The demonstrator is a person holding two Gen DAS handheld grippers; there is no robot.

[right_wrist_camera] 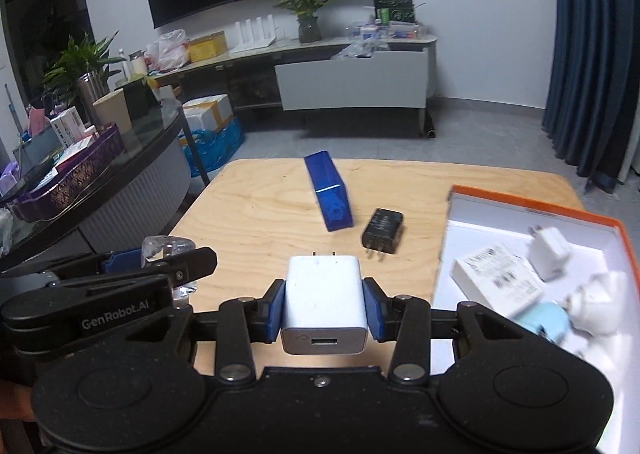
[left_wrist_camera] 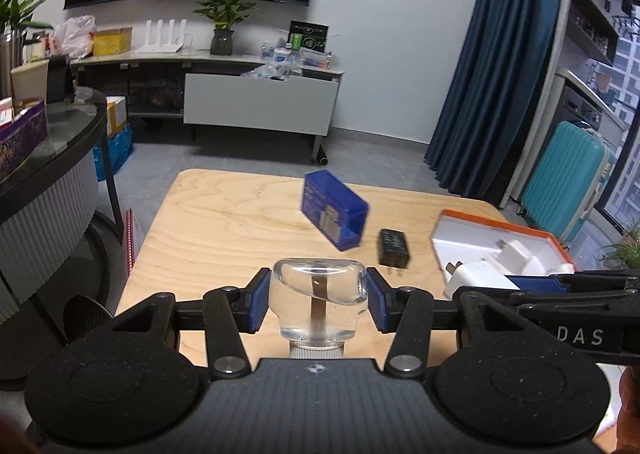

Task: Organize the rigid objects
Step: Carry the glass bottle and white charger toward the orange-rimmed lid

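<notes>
Clamped in the right gripper (right_wrist_camera: 324, 308), prongs forward, the white USB charger (right_wrist_camera: 323, 304) hangs just left of the orange-rimmed box (right_wrist_camera: 532, 209), while the left gripper (left_wrist_camera: 318, 300) pinches a clear glass bottle (left_wrist_camera: 318, 294) farther away.

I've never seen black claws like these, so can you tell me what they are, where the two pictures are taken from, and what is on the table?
They are two pinching tools that a person holds, one in each hand. Each has a camera looking out along its fingers, so each picture is one tool's view. The left gripper is pinching a clear glass bottle. The right gripper is pinching a white charger. On the wooden table lie a blue box and a black charger. At the right is an orange-edged box already holding white plugs and a light blue thing.
</notes>
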